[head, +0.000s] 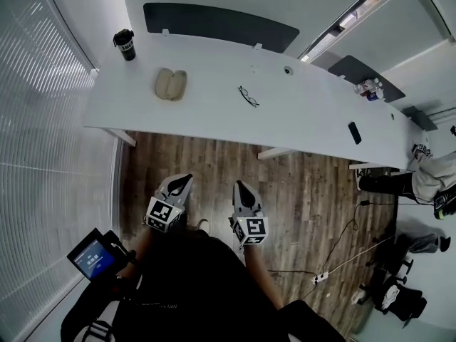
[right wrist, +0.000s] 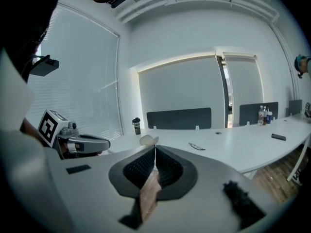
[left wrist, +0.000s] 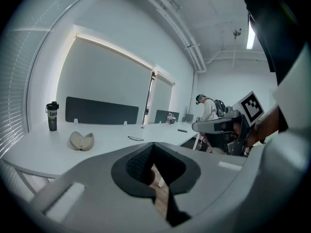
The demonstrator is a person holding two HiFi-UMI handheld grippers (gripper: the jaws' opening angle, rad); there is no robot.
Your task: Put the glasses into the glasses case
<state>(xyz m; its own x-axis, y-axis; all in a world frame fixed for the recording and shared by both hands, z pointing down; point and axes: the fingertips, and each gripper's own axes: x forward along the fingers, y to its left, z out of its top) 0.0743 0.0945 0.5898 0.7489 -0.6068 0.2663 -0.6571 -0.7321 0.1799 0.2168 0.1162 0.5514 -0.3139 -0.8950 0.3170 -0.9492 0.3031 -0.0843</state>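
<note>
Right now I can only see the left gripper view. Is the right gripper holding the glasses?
Observer: No. The right gripper is shut on nothing, and the glasses lie on the table.
Operator: Am I at the table yet?
Observer: No. The head view shows the left gripper and the right one over the wood floor, short of the table's edge.
Operator: Anything down there?
Observer: A white cable crosses the floor on your right.

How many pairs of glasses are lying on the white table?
1. The glasses lie on the white table, right of the open glasses case in the head view. Clutter at the far right end could hide more.
</note>
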